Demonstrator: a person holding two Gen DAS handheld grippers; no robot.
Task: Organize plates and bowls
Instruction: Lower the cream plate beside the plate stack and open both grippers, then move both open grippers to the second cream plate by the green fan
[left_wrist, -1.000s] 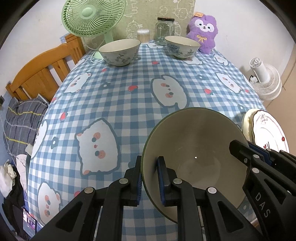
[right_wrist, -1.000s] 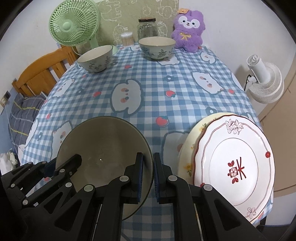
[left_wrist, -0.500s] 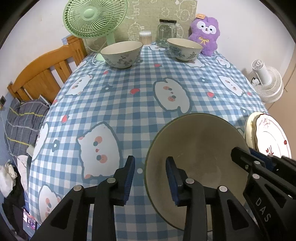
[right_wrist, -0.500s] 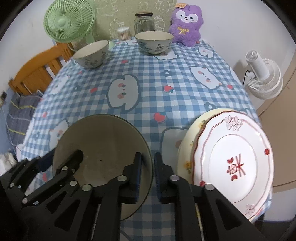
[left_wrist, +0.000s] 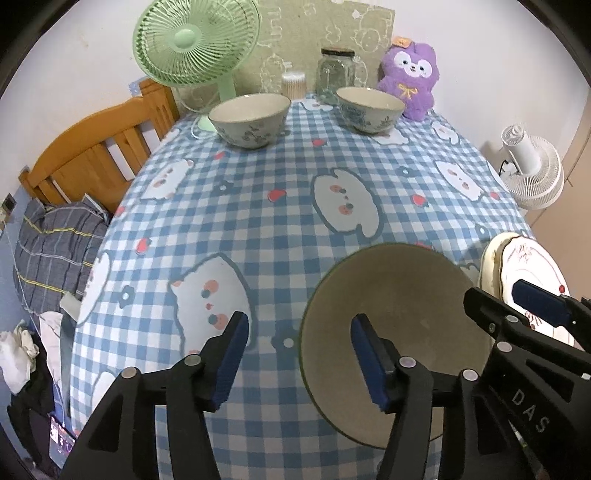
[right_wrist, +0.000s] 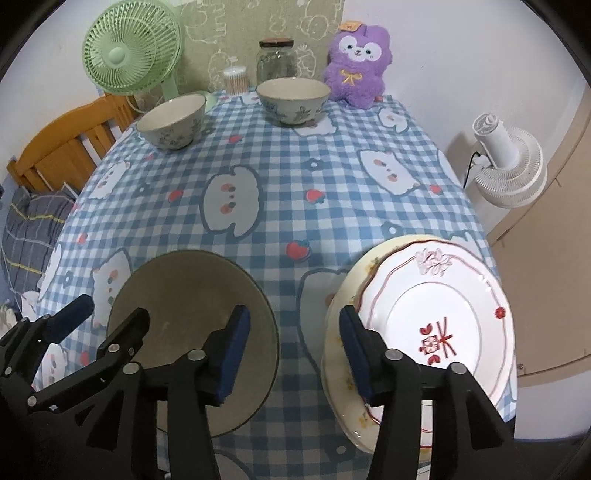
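Left wrist | grey bowl (left_wrist: 399, 295) empty | both fingers just opened wide, holding nothing

White letters "DAS" stand on the right hand-held gripper (left_wrist: 506, 306)'s black body.

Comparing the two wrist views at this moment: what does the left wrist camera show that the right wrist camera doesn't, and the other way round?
Only the left wrist view shows the dark clothes piled beside the table's left edge.

Only the right wrist view shows the whole white plate, with its red mark, stacked on a cream plate; the left view catches just their edge.

Both show the large olive bowl resting on the checked tablecloth, two patterned bowls and at the far end, and the left gripper and right gripper open, their jaws having just been opening, off the bowl's rim.
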